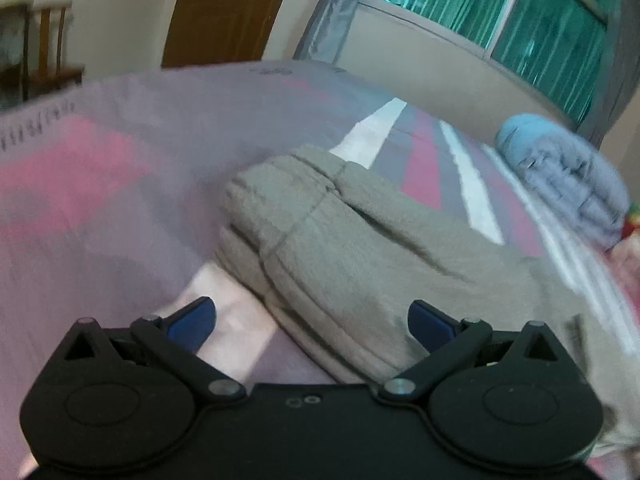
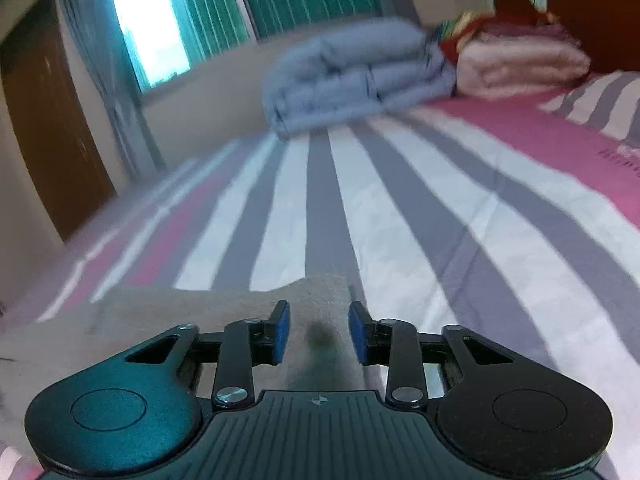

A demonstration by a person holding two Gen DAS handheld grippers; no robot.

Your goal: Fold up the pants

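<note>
Folded grey-beige pants lie in a thick stack on the striped bed sheet, waistband end away from me. My left gripper hovers over their near edge, jaws spread wide, blue pads clear of the cloth on both sides. In the right wrist view an edge of the pants shows low in the frame. My right gripper sits just above that cloth, its pads parted by a narrow gap and pressing on nothing I can see.
A folded blue quilt and a pale pink blanket are stacked at the head of the bed. The grey, white and pink striped sheet stretches ahead. A brown door, a chair and a green-curtained window stand beyond the bed.
</note>
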